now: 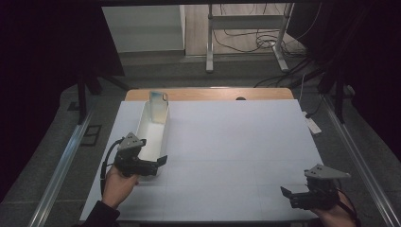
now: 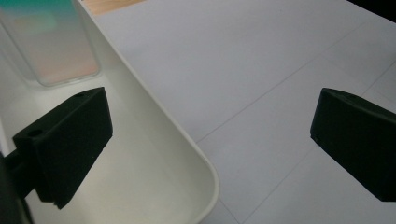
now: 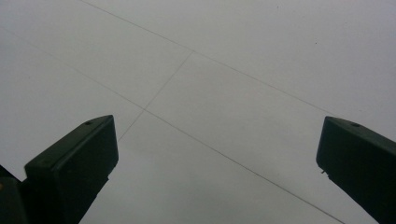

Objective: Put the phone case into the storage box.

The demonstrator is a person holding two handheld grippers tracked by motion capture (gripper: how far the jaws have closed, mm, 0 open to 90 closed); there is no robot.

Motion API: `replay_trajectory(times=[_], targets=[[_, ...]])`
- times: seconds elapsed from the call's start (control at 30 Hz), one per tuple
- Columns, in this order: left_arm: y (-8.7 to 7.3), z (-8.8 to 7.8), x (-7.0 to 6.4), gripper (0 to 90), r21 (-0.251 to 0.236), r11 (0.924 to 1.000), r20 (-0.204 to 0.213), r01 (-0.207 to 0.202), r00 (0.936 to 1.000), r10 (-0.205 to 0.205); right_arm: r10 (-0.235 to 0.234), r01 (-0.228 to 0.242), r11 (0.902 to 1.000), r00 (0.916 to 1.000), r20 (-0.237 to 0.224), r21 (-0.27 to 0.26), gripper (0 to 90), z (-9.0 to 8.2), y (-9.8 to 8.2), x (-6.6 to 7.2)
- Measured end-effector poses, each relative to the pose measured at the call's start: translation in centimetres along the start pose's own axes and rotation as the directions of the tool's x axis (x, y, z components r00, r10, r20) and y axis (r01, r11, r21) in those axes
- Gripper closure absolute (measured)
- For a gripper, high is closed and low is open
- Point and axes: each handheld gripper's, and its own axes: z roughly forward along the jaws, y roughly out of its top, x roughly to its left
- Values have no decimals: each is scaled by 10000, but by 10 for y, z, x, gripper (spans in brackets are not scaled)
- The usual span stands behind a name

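- Evidently the left gripper (image 1: 158, 163) stands wide open astride the near long wall of the long white plastic tray (image 1: 147, 137), one jaw inside and one outside, clamping nothing; that straddle looks set to pinch the rim and shift or steady the tray.
- Ahead of that gripper, at the tray's far end, a flat translucent iridescent card-like case (image 2: 51, 44) leans upright against the wall, probably parked there for later.
- Well off to its right, the right gripper (image 1: 289, 195) hovers over bare white worktop (image 3: 243, 70), jaws spread and empty, seemingly waiting.
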Motion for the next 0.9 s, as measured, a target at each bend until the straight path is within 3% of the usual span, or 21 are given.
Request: replay_trajectory(times=[0.43, 0.9], targets=[[-11, -12, -11, 0, -89, 9997, 21, -246, 9997, 246, -39, 39, 10000, 10000, -33, 28, 0, 0, 0, 0], [-28, -33, -11, 0, -241, 9997, -334, 100, 9994, -108, -41, 41, 10000, 10000, -29, 62, 0, 0, 0, 1]])
